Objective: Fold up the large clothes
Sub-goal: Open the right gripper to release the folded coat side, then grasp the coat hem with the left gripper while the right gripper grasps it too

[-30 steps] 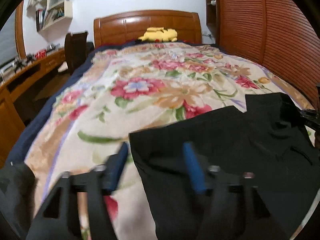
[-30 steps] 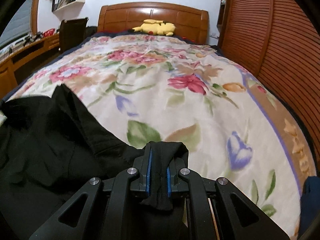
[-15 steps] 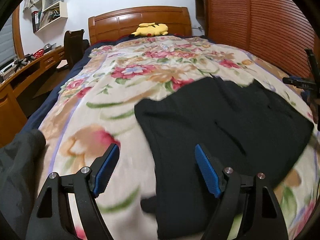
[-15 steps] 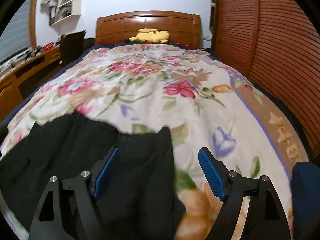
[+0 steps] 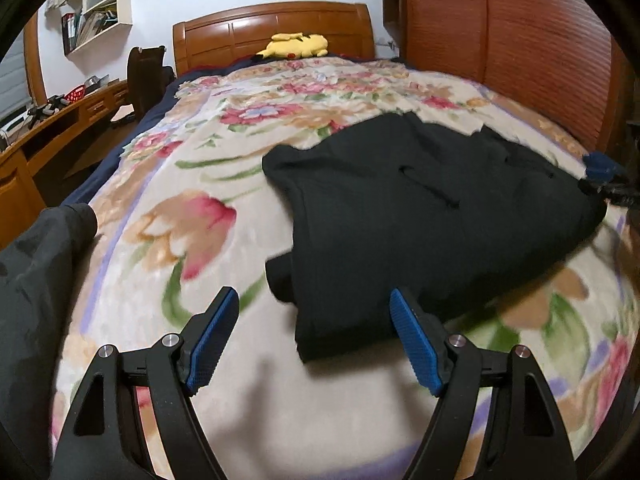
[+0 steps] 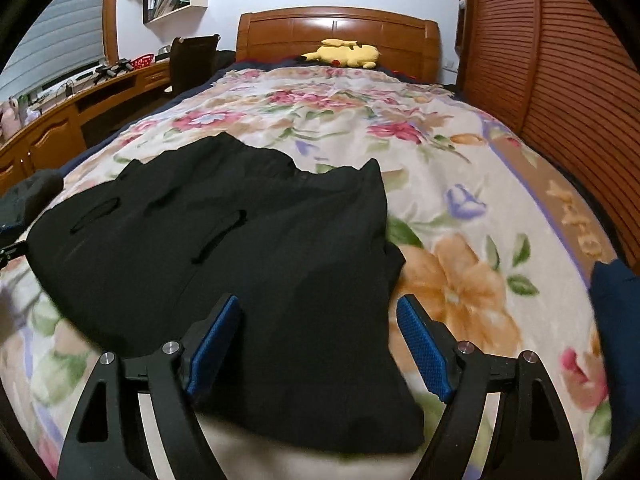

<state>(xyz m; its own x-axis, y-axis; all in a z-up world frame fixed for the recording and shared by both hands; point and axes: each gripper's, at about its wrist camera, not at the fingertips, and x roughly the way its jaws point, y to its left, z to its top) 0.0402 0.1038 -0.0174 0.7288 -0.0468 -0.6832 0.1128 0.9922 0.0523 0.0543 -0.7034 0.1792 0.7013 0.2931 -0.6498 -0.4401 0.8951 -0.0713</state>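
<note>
A black garment, folded over on itself in a rough slab, lies on the near part of the bed, spread across the floral blanket with its slit pockets facing up. In your right wrist view the same garment fills the middle, its near edge reaching down between the fingers of your right tool. That tool is spread wide, its blue pads clear of the fabric on either side, gripping nothing. Your left tool is likewise wide apart and empty; one narrow end of the garment lies just ahead of it, closer to its right-hand pad, though whether that pad touches the cloth cannot be told. At the far right edge of the left view, part of your right tool shows beside the garment's far side. Another piece of dark grey cloth lies heaped at the left edge of the bed. A dark blue item sits at the bed's right edge in the right view. Farther off, a yellow plush toy rests against the wooden headboard. A wooden tabletop runs along the left wall, with a dark chair beside it and wall shelves above. A slatted wooden wardrobe stands on the right.
</note>
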